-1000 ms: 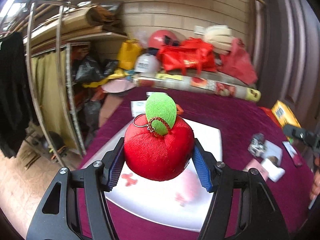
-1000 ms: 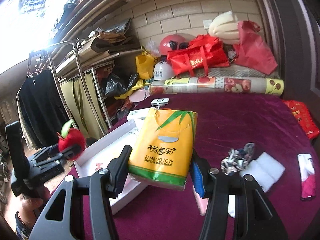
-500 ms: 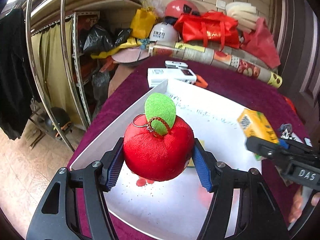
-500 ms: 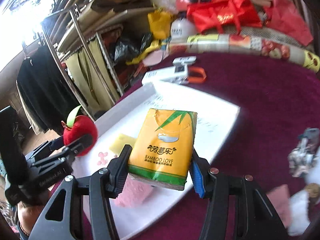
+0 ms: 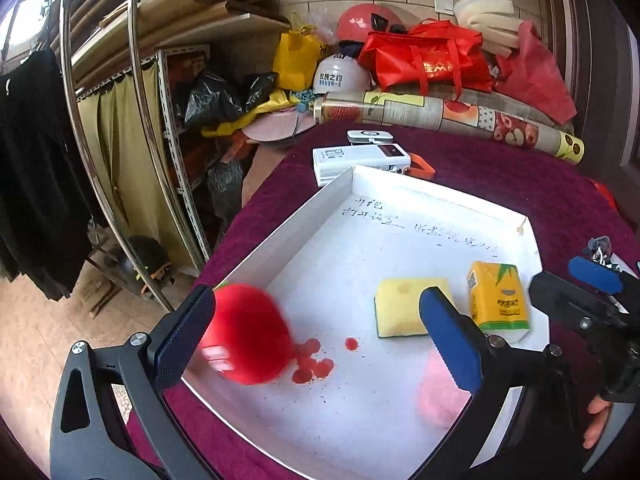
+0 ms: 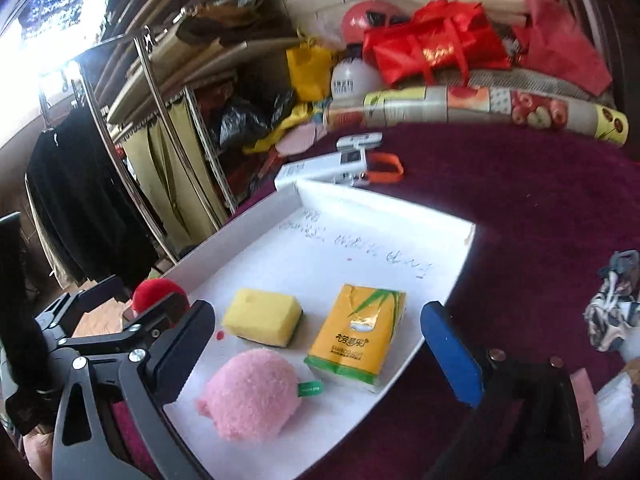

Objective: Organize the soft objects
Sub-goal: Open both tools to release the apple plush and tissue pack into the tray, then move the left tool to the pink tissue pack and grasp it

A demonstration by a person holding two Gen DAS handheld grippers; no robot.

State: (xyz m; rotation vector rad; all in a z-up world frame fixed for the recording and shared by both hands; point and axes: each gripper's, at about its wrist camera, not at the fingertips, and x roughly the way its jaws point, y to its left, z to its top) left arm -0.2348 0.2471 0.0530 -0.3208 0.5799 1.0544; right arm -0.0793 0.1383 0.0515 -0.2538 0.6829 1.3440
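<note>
Sponge (image 6: 262,317) left of tissue pack (image 6: 359,335)

The red plush apple (image 5: 244,334) is smearing into a blur, its leaf lost. The left claw's blue finger (image 5: 448,332) is covering part of the yellow sponge (image 5: 400,308) and pink plush (image 5: 440,392).

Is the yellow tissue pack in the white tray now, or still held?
In the tray. The tissue pack lies flat on the white tray beside the sponge; the right tool stands open around it, pads clear.
</note>
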